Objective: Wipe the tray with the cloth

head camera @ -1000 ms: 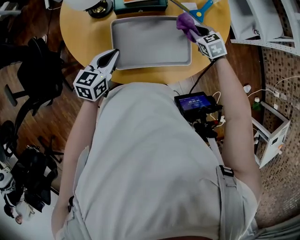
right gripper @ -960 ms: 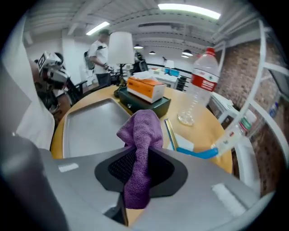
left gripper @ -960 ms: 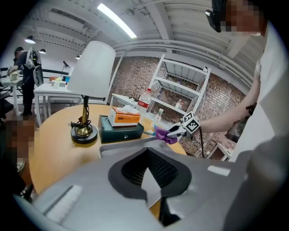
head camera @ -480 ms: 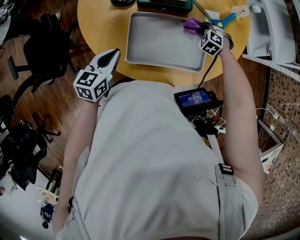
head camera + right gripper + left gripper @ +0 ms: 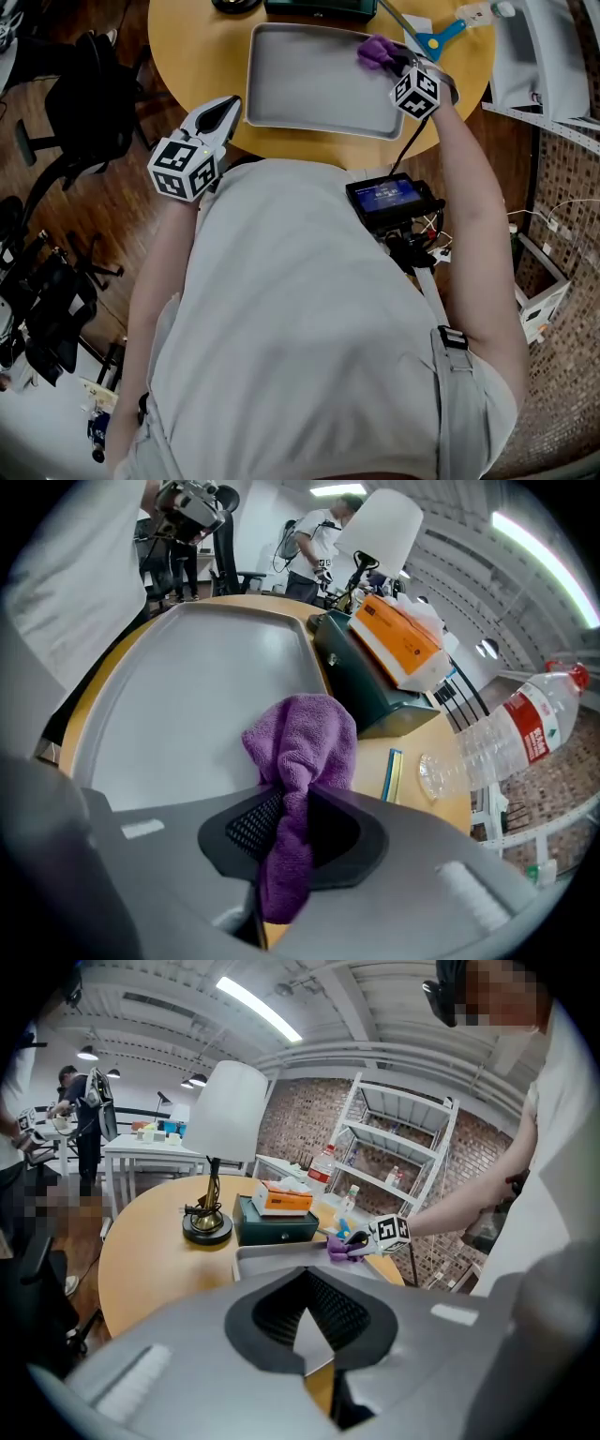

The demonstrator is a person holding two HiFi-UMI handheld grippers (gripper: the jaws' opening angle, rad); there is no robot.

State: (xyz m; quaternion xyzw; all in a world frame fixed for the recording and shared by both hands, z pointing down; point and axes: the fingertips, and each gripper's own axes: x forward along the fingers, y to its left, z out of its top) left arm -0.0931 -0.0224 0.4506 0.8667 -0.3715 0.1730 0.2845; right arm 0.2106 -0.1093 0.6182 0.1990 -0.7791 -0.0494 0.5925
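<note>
The wiping itself looks to me to be only at its start. The right gripper hangs over the far right corner of the tray, pointing steeply down, and it has the purple cloth. Its jaws have just been closing a little more, and they pinch a fold of the cloth between them. The bigger bunch stands out past the tips. In the right gripper view this bunch sits over the grey floor of the tray, close to its right rim. Whether it already presses on the surface or is just above it, I cannot say for sure.

The tray lies flat on the round yellow table, its long side toward the person, with a dark green box just behind its far rim. Its floor is plain grey everywhere I can look — no dirt, no wet streak, nothing that tells one part was wiped and another not. So I judge that nearly the whole surface is left to do. The cloth must go down flat and travel from this corner across to the left side and toward the near rim.

The left gripper is off the tray, just beside its near left corner, above the table edge. Its jaws are drawn together at the tips with nothing in them — it does not hold the tray down.
</note>
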